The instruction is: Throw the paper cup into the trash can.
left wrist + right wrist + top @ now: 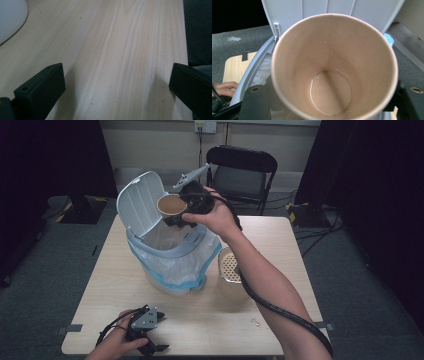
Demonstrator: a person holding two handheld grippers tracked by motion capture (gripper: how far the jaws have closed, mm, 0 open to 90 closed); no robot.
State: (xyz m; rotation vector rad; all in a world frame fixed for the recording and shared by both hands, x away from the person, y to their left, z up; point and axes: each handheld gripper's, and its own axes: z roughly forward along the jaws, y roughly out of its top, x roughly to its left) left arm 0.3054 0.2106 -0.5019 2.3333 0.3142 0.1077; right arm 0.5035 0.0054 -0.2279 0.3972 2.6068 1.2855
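Right gripper [176, 216] clamps a brown paper cup [171, 206], one jaw on each side of the cup wall. Cup is tipped on its side, mouth facing the person, held above the open top of a white bin [170, 255] at the back-left of the table [200, 320]. In the right gripper view the cup [329, 72] looks empty apart from a thin wet ring at the bottom; black jaws flank it low left and low right.

Bin lid [141, 202] stands flipped up behind the cup, ribbed inner face towards the camera. White liner bag with a blue edge [175, 267] is folded over the bin rim and hangs down its outside.

Just right of the bin, under the right forearm: a pale container with a perforated top [229, 265], standing on the table.

Left gripper [150, 347] is at the near-left table edge, low over the wood, jaws spread wide with nothing between them. Left gripper view: bare wood grain [120, 50] between the jaws, a curved white base [10, 17] in the top-left corner.

Black folding chair [241, 170] stands behind the table.
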